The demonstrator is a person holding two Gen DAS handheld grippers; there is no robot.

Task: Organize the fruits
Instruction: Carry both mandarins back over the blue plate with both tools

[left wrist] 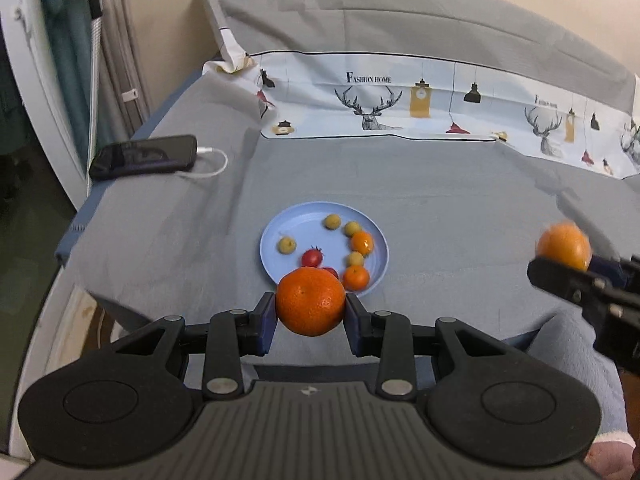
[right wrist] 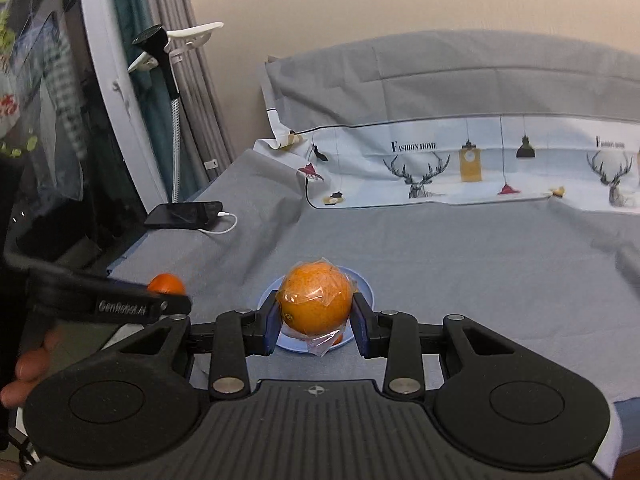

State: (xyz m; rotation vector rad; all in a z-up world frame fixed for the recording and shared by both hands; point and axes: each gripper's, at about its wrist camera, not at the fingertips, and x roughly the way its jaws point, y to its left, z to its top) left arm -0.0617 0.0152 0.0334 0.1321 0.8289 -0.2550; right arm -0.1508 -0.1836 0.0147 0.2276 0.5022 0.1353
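My left gripper [left wrist: 310, 312] clamps a bare mandarin [left wrist: 310, 300] just short of the blue plate [left wrist: 276, 236], where the small fruits already lie; my right gripper [right wrist: 316, 316] grips a plastic-wrapped orange [right wrist: 316, 300] above that plate, probably to add it.

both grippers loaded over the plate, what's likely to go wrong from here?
1. The left hand-held gripper holds the bare orange by two small pads; being round, it may roll off the blue plate on release.
2. The plate already holds several small fruits such as the cherry tomato; a big orange set down could knock them off.
3. The right hand-held gripper grips the wrapped orange through loose film, which might slip.
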